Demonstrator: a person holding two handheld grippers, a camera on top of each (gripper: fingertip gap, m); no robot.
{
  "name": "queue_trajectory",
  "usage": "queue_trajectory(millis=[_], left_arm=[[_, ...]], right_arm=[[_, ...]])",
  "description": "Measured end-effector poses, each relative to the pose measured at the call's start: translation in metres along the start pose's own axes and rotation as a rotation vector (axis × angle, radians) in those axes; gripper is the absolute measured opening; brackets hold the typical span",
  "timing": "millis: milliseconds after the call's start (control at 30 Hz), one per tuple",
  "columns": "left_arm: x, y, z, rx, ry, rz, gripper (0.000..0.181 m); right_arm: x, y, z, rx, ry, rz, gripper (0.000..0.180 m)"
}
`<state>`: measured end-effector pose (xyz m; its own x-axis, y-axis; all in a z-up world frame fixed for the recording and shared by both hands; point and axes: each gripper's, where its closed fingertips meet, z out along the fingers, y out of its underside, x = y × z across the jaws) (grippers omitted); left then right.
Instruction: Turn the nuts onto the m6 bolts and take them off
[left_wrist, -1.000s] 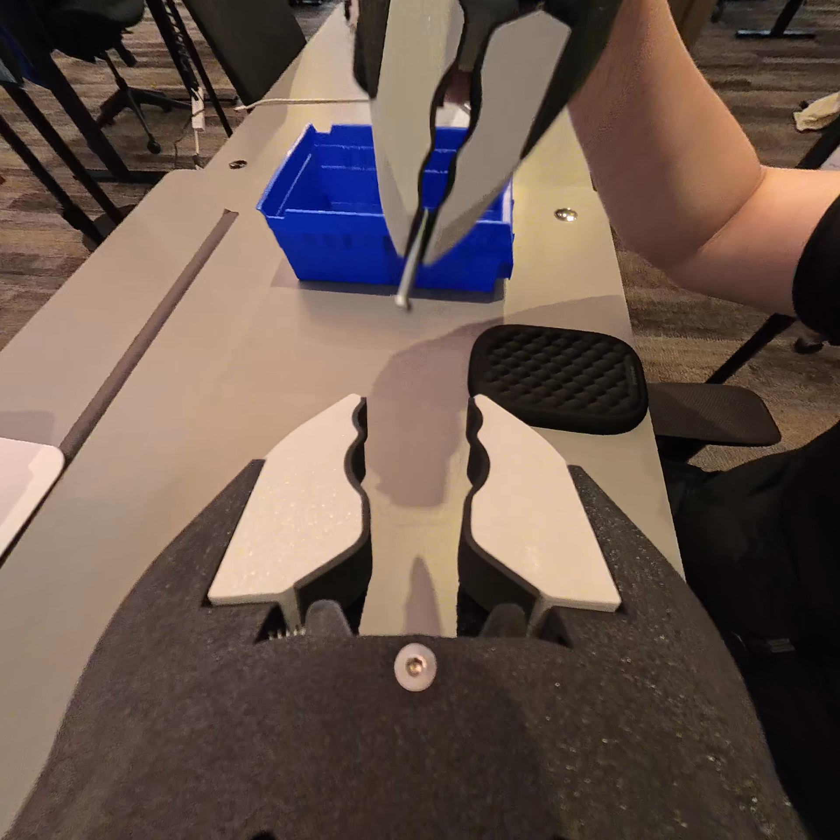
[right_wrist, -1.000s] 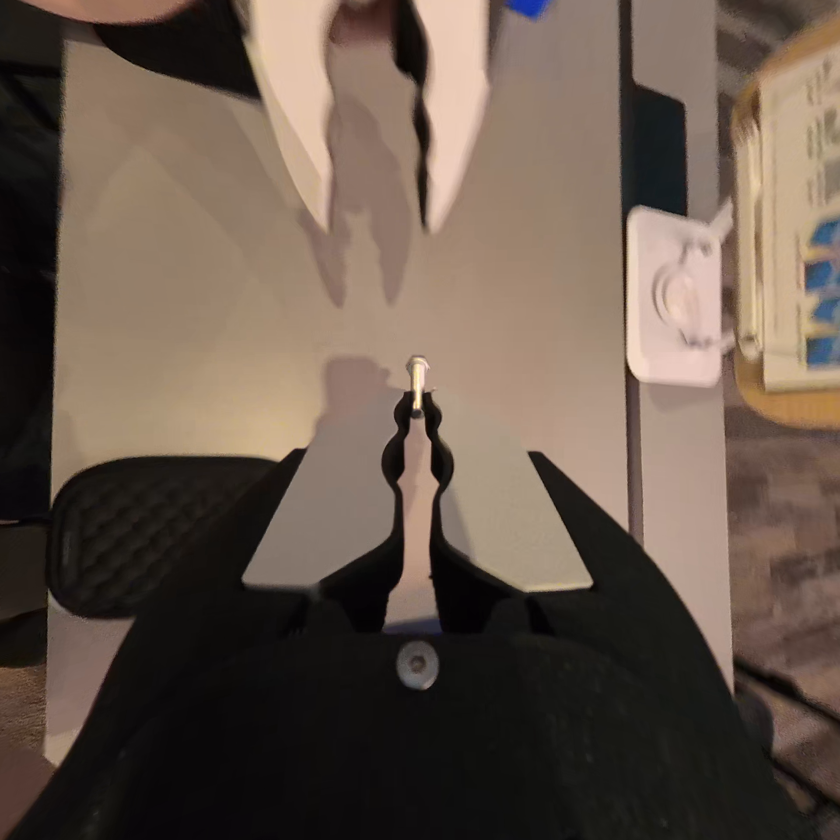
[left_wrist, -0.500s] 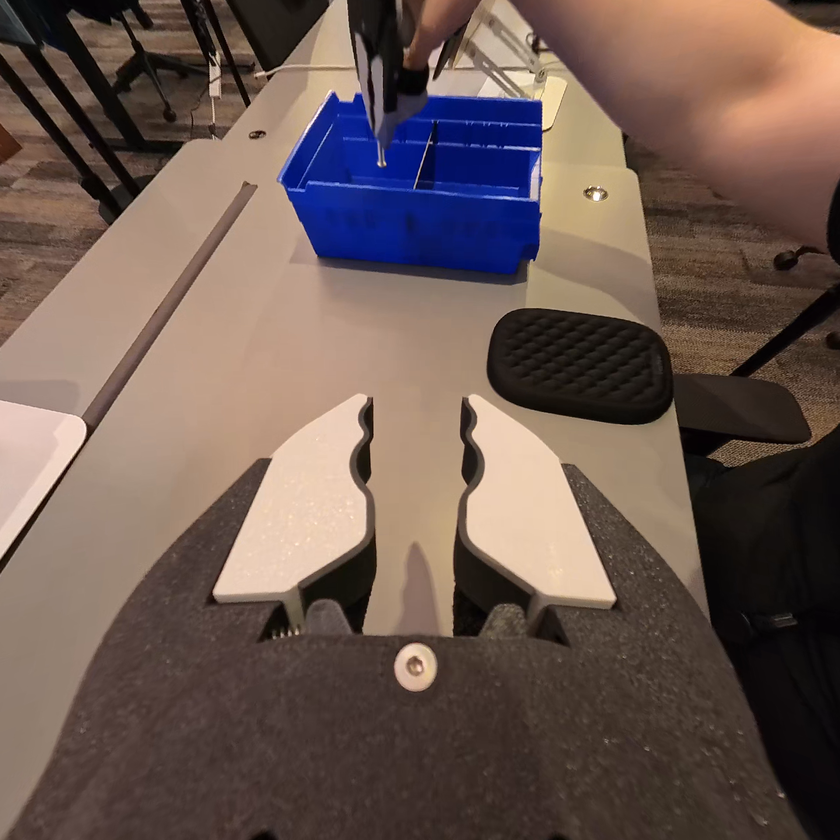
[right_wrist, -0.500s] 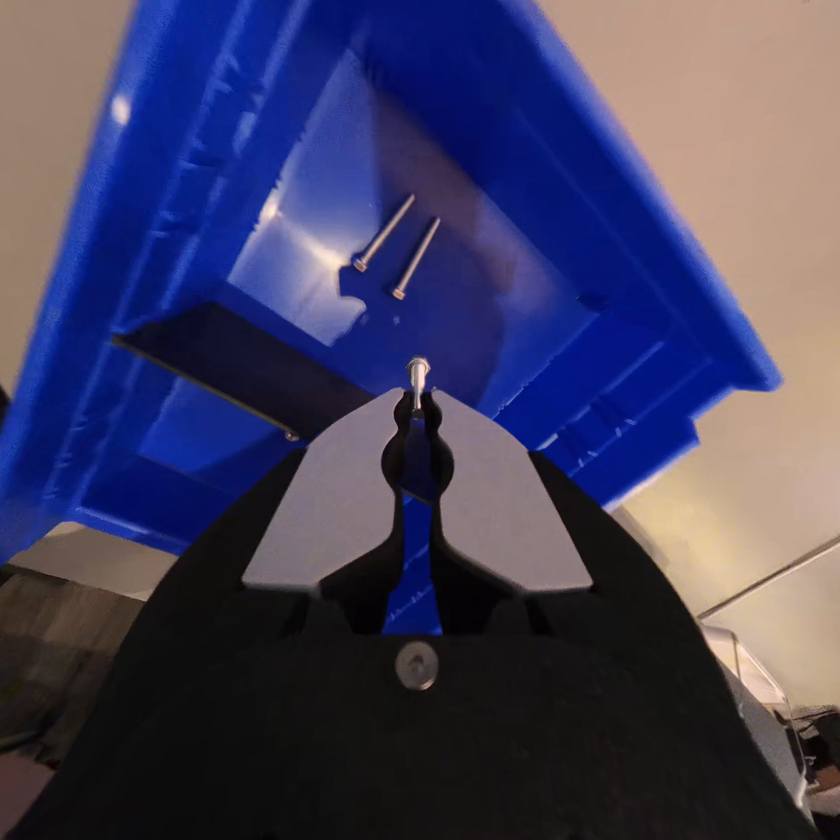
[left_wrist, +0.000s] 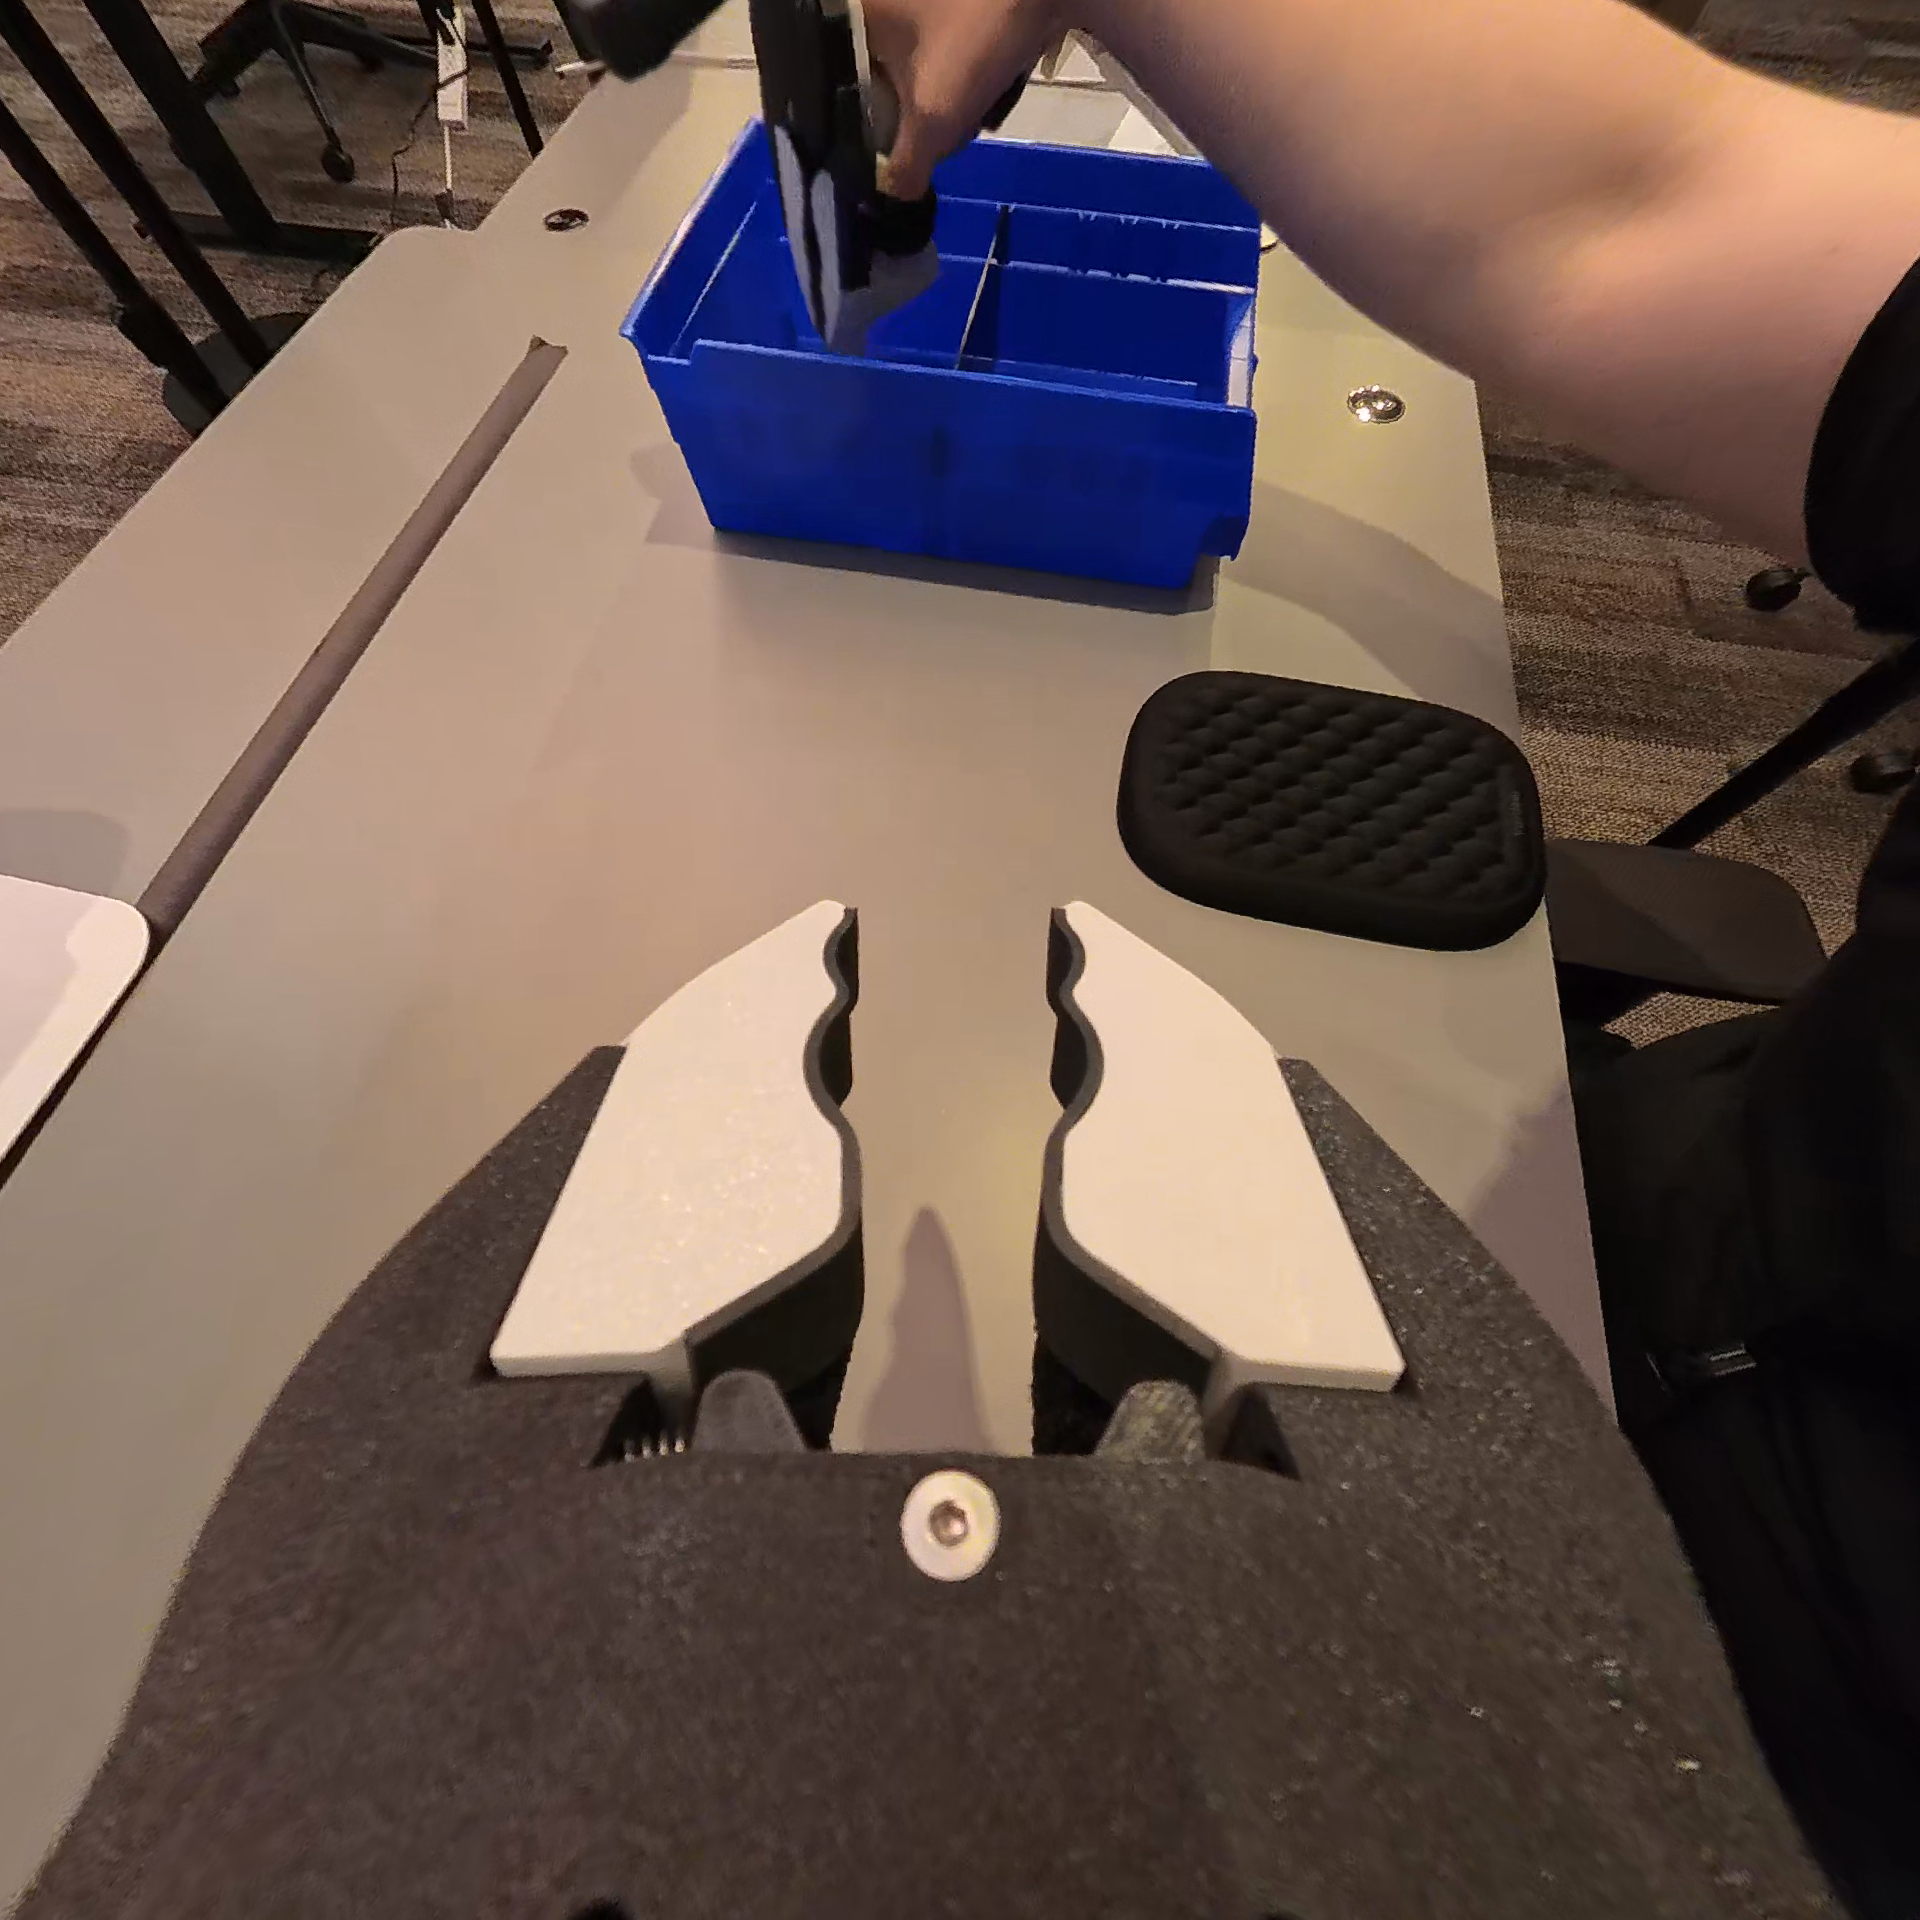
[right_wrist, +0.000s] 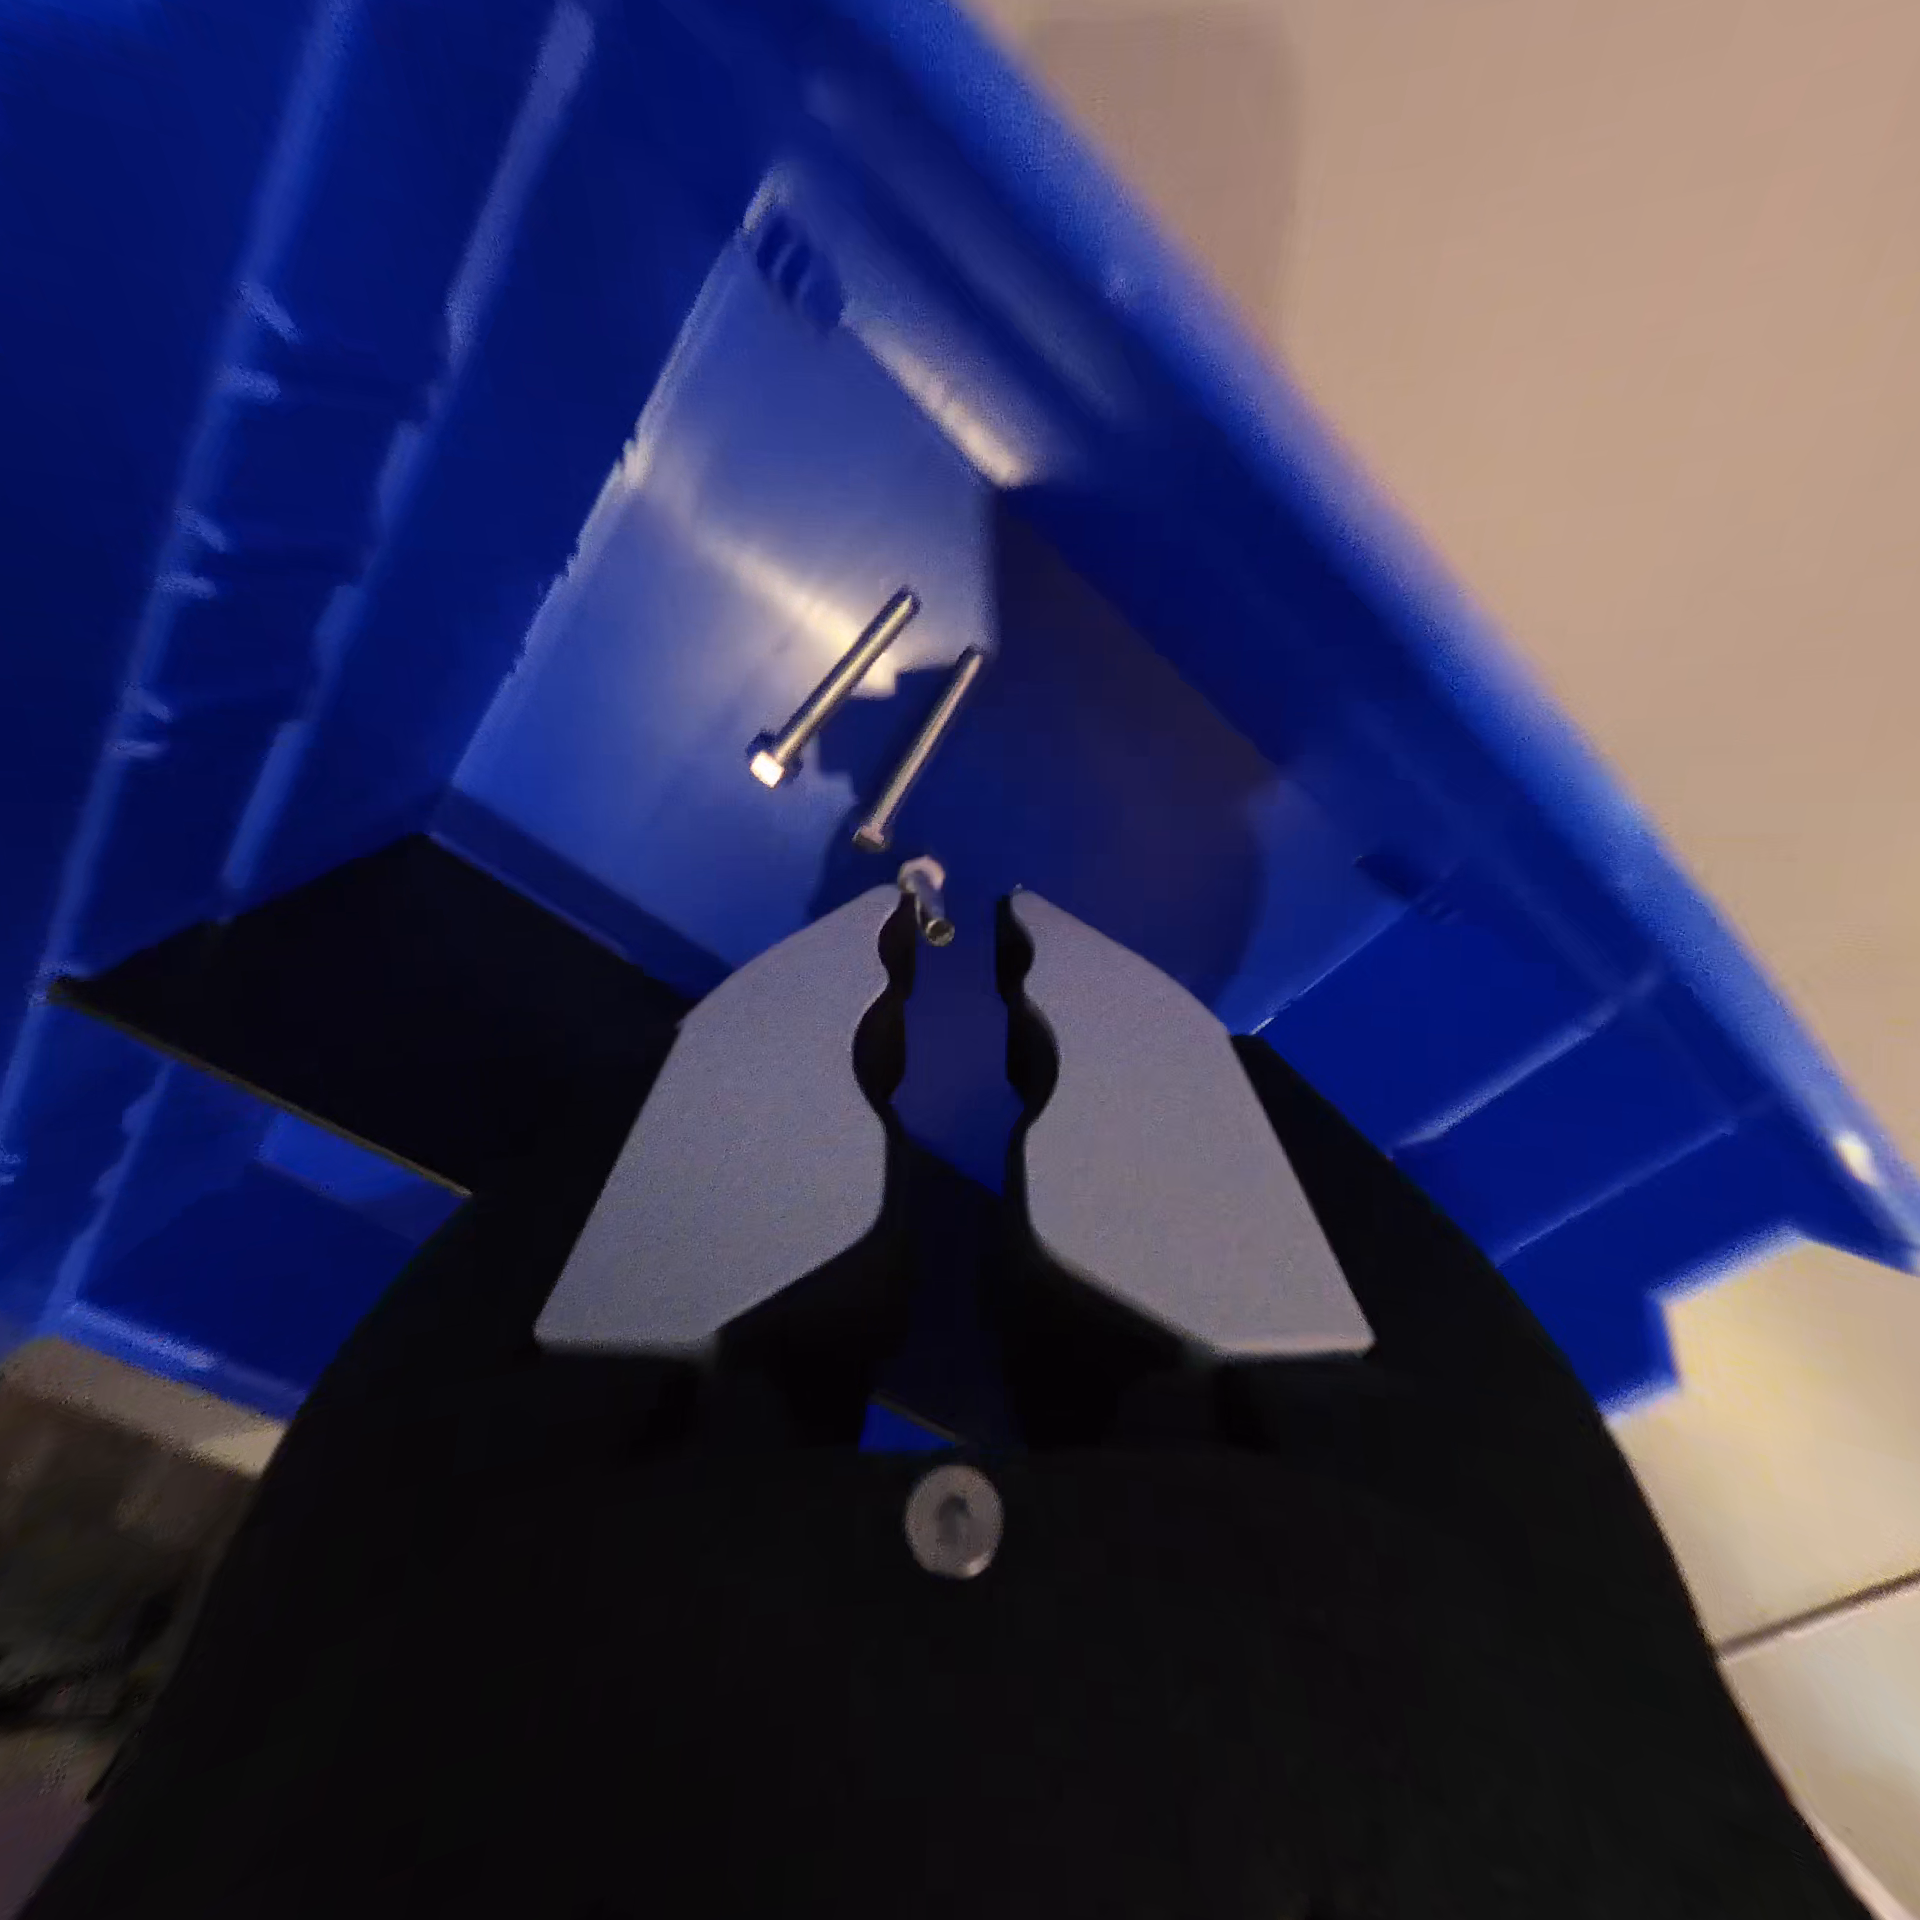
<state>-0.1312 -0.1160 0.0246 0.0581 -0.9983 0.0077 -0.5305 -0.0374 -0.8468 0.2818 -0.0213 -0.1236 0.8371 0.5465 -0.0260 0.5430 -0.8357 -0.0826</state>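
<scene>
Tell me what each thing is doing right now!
Left claw: open, holding nothing, over the gray table.
Right claw: open, inside the blue bin.
Bolt at its tips: let go, tilted.
Two bolts: lying side by side on the bin's floor.
Black pad: flat on the table.

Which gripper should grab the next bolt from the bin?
Right. The right gripper hangs open inside the blue bin, just short of two bolts on its floor. The left gripper is open over bare table, short of the bin.

Blue bin blurred; its far wall hides right gripper tips.
</scene>
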Motion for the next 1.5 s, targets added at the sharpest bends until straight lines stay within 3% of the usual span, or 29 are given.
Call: queue_trajectory(millis=[333, 633, 800, 933, 1067, 1267, 1333, 1500], left_arm=[[-0.004, 0.001, -0.001, 0.000, -0.007, -0.006, 0.033], [-0.029, -0.011, -0.019, 0.071, -0.148, -0.014, 0.032], [-0.076, -0.016, -0.044, 0.145, -0.450, -0.024, 0.034], [-0.100, -0.017, -0.067, 0.208, -0.610, -0.051, 0.033], [-0.111, -0.014, -0.086, 0.256, -0.664, -0.101, 0.028], [-0.098, -0.015, -0.145, 0.243, -0.710, -0.119, 0.028], [-0.082, -0.008, -0.174, 0.204, -0.699, -0.127, 0.018], [-0.076, 0.066, -0.256, -0.105, -0.869, -0.141, 0.018]], right_arm=[[-0.023, -0.037, -0.094, 0.352, 0.181, -0.125, 0.014], [-0.187, -0.117, -0.219, 0.956, 0.135, -0.360, 0.015], [-0.264, -0.155, -0.258, 1.176, 0.075, -0.344, 0.017], [-0.304, -0.185, -0.255, 1.235, -0.066, -0.290, 0.021], [-0.330, -0.206, -0.231, 1.268, -0.264, -0.242, 0.021], [-0.304, -0.223, -0.197, 1.167, -0.137, -0.209, 0.022], [-0.298, -0.224, -0.192, 1.151, -0.145, -0.182, 0.022], [-0.295, -0.226, -0.174, 1.066, -0.119, -0.162, 0.024]])
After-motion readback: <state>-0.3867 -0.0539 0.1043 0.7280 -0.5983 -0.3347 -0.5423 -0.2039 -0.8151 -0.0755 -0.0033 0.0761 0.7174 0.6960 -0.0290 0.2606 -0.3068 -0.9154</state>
